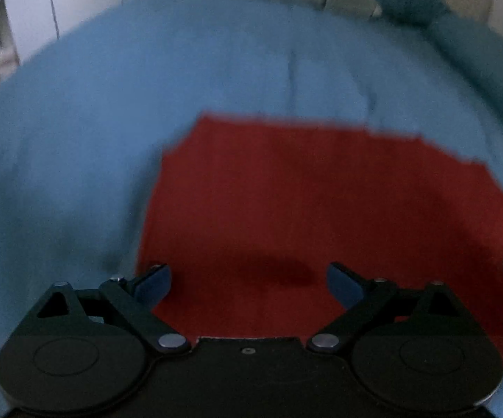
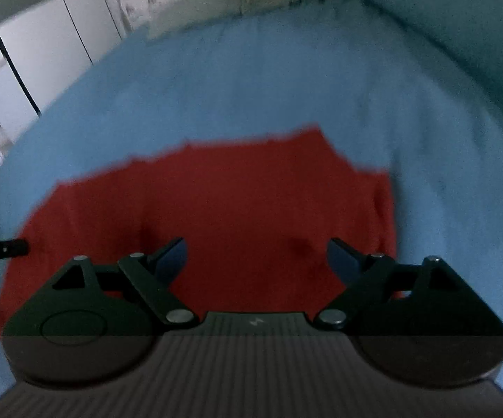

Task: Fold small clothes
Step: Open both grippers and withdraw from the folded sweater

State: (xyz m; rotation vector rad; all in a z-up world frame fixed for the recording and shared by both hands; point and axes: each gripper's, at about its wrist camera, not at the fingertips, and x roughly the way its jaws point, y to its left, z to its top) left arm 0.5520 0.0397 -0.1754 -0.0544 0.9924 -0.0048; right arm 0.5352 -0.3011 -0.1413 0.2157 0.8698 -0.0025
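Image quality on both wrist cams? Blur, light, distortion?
Left wrist: dim, motion-blurred red garment, sharp open left gripper, fisheye-bent blue sheet. Right wrist: same dimness and blur, open right gripper crisp, edges vignetted black.

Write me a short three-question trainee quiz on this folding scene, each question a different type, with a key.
1. True or false: the left gripper is shut on the red garment.
2. The red garment lies on: A) a wooden table B) a blue bedsheet C) a tiled floor.
3. Fill in: the right gripper has its jaws ____.

Key: 1 false; 2 B; 3 open.
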